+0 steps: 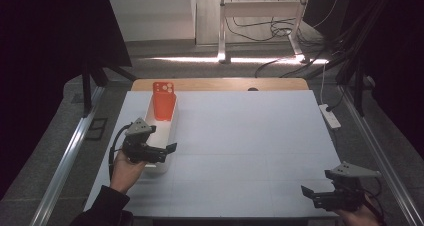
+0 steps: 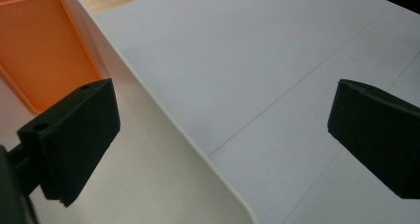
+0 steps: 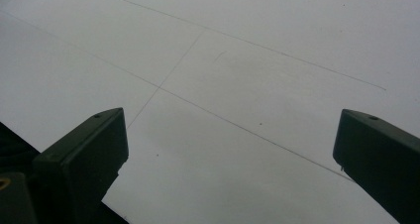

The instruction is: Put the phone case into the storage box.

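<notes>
Straddling the white tray's [image 2: 163,115] near wall, the left hand-held gripper [image 2: 223,130] gapes wide beside the orange phone case [image 2: 44,55] — the right hand-held gripper [image 3: 228,154] wide too, over bare bench [image 3: 247,50]

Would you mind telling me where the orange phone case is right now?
In the high view, the orange phone case leans in the far end of the white tray on the table's left side, just beyond the open left gripper.
</notes>
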